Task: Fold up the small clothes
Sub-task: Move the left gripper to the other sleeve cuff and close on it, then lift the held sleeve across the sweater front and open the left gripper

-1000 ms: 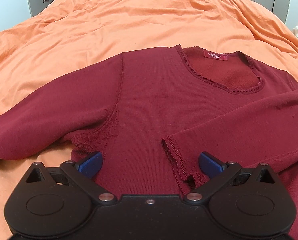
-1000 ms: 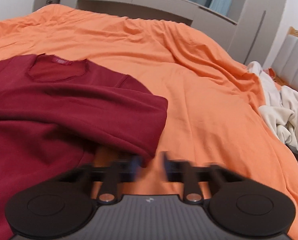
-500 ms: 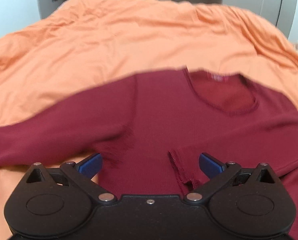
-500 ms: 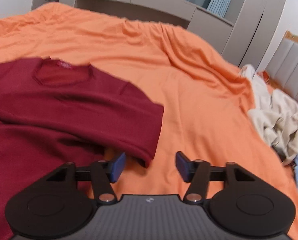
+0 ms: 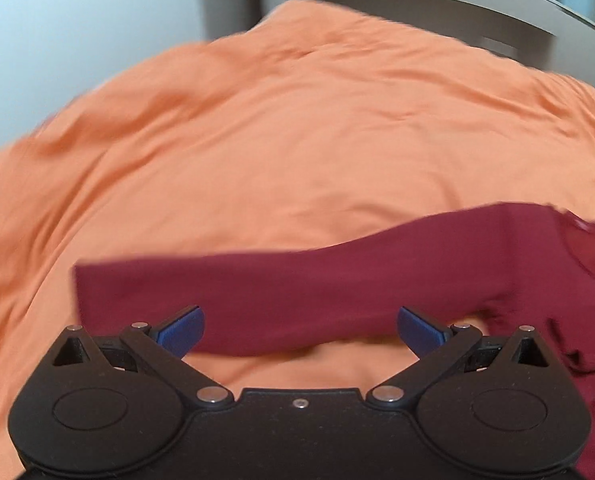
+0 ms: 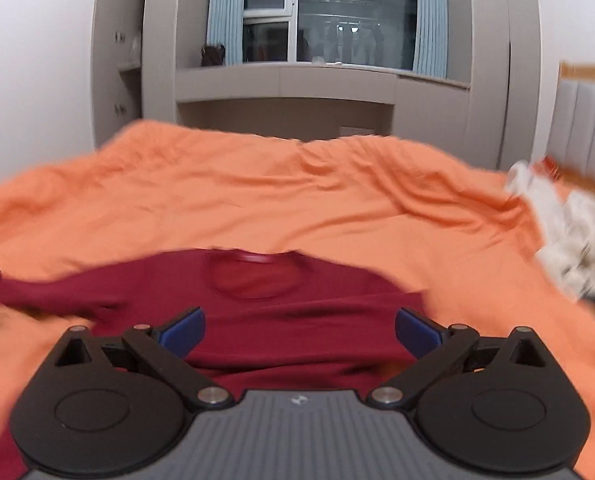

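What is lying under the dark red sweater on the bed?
The dark red sweater lies spread on the orange bedcover, which shows all around it. Whether anything else lies beneath it cannot be seen, because the fabric covers that area.

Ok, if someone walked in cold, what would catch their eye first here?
First, the dark red top spread on the bright orange bed cover, one long sleeve stretched out sideways. Then the two black claws with blue pads, left claw and right claw, both wide open above it and holding nothing.
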Tool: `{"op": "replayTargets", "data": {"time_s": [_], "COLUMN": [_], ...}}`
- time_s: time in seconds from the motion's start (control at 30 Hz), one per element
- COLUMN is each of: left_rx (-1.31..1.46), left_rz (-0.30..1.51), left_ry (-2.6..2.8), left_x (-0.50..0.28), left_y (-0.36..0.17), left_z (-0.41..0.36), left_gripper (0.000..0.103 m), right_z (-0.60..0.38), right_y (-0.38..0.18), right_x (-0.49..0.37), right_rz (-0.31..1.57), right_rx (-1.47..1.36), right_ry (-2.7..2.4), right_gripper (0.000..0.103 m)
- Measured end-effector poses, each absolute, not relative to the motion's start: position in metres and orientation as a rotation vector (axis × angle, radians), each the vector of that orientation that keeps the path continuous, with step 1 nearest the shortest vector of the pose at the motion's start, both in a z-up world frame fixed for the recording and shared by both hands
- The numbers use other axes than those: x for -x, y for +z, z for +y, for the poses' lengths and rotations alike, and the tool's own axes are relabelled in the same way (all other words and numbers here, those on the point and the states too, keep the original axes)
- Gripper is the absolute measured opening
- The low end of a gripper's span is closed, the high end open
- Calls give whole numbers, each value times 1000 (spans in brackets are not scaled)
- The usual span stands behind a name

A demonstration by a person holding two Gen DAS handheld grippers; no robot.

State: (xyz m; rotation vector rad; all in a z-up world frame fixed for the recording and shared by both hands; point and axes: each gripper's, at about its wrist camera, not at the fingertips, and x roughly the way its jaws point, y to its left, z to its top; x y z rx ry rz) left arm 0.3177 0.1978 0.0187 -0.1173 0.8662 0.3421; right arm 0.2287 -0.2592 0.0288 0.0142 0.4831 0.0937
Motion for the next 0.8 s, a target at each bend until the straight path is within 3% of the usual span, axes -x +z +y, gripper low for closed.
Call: {"op": "replayTargets", "data": {"time_s": [0.33, 0.43, 0.53, 0.63, 0.67, 0.7, 0.8], "left_rx": [304, 368, 445, 473, 476, 489, 521], "left_rz": [853, 812, 768, 702, 680, 653, 591], "left_ry": [508, 563, 643, 689, 688, 681, 682], "left_x": [-283, -288, -287, -279, -278, -276, -276], "left_y": [-6, -13, -24, -26, -25, -22, -11], "left_z": [295, 312, 323, 325, 325, 325, 326], "left_gripper": [102, 97, 77, 48, 30, 21, 12], "right_z": [-169, -155, -152, -156, -157, -159, -164], "right_y": [-23, -29, -28, -31, -33, -36, -39], "right_x": [-207, -202, -198, -196, -196, -197, -194], "right_rz": [615, 624, 618, 626, 635, 644, 658], "right_rx": [42, 55, 66, 61, 56, 51, 40], "right_ry": [109, 123, 121, 108, 102, 97, 100], "right_gripper": [103, 103, 103, 103, 103, 103, 103]}}
